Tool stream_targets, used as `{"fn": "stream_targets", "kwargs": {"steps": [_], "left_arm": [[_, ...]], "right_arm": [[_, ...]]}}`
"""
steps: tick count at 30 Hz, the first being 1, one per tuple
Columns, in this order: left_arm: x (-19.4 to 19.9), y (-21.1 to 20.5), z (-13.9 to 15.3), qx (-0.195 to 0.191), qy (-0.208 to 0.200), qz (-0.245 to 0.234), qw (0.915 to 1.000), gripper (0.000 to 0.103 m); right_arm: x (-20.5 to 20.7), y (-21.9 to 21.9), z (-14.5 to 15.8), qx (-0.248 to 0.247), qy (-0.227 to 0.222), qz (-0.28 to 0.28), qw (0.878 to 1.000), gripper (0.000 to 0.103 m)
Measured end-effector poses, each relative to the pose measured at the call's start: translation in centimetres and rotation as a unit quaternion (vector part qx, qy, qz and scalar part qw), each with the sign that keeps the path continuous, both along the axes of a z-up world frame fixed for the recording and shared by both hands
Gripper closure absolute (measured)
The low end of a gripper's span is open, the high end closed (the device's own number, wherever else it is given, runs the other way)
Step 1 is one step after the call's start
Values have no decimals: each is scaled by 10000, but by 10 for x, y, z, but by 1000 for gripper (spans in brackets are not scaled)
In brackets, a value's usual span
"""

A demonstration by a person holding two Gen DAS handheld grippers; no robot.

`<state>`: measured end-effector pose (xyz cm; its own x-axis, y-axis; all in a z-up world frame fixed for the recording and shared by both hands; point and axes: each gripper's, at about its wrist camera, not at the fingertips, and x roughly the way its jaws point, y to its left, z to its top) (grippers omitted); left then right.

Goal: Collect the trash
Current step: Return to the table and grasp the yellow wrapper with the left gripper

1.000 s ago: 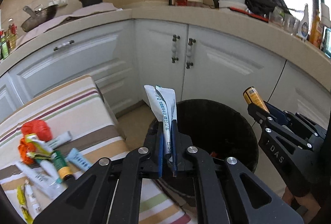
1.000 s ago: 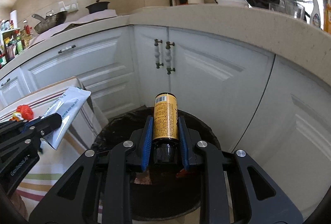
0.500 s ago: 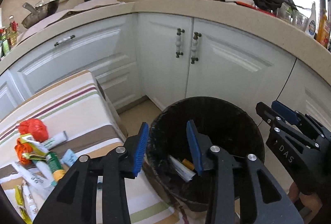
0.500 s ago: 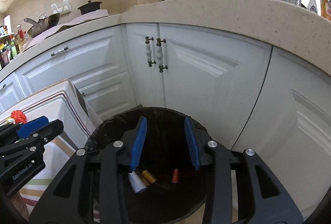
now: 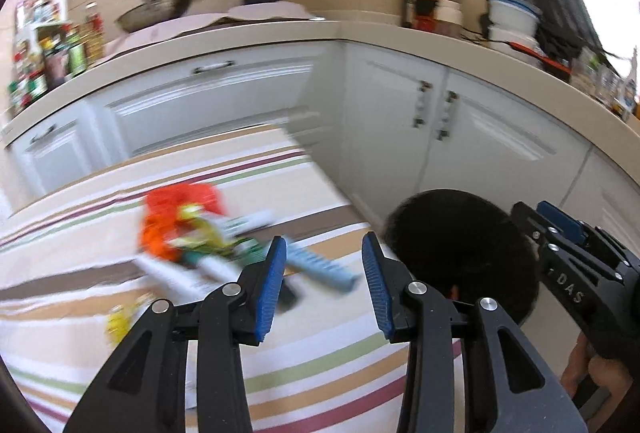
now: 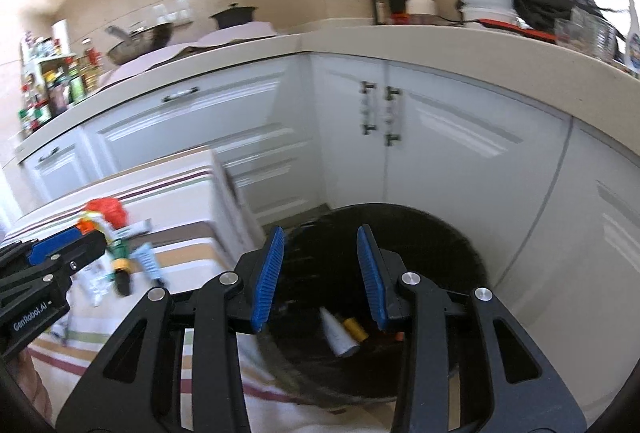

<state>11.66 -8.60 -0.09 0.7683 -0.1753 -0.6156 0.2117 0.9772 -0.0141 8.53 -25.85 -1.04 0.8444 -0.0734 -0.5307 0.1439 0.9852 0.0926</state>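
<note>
- Left gripper [image 5: 324, 275]: jaws spread wide with nothing between the blue pads; it hangs above the striped cloth [image 5: 120, 333] that covers the low counter, just short of the litter pile.
- Right gripper [image 6: 320, 273]: jaws likewise wide apart and empty, poised over the mouth of the black trash bin [image 6: 452, 237].
- Trash bin: stands on the floor just beside the corner of the striped counter and in front of the white cabinet doors [image 6: 460, 153]. Inside lie a white tube [image 6: 338, 333] and a small yellow bottle [image 6: 355, 328], side by side near the bottom.
- Litter remaining on the cloth: a crumpled red-orange wrapper [image 5: 176, 217], a pale blue tube [image 5: 324, 271] and a white tube [image 5: 176, 277], bunched together and overlapping; a yellow scrap [image 5: 118, 321] lies a little apart, nearer the camera. Motion blur in the left wrist view makes these items hard to name more closely; one looks like a green-capped tube.
- Background: the beige kitchen worktop [image 6: 440, 37] carries a wok [image 6: 140, 41], a black pot [image 6: 234, 15] and bottles.
</note>
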Motion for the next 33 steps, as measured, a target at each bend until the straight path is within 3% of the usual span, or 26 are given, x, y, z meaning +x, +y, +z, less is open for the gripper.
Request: {"fn": "stream_targets", "kwargs": {"steps": [17,26,33], "left_arm": [[-40,124,-13,51,94,1338,9909,62],[-50,150,-21,-43,165,1532,9880,60],[-46,146,-31,-22,284,1453,9890,60]], "right_arm": [[-13,111,1,-125,146,1101,9937,66],[-19,144,-2,-231,235,1422,9893,66],[-20,140,-5,-242,274,1354,9901,66]]}}
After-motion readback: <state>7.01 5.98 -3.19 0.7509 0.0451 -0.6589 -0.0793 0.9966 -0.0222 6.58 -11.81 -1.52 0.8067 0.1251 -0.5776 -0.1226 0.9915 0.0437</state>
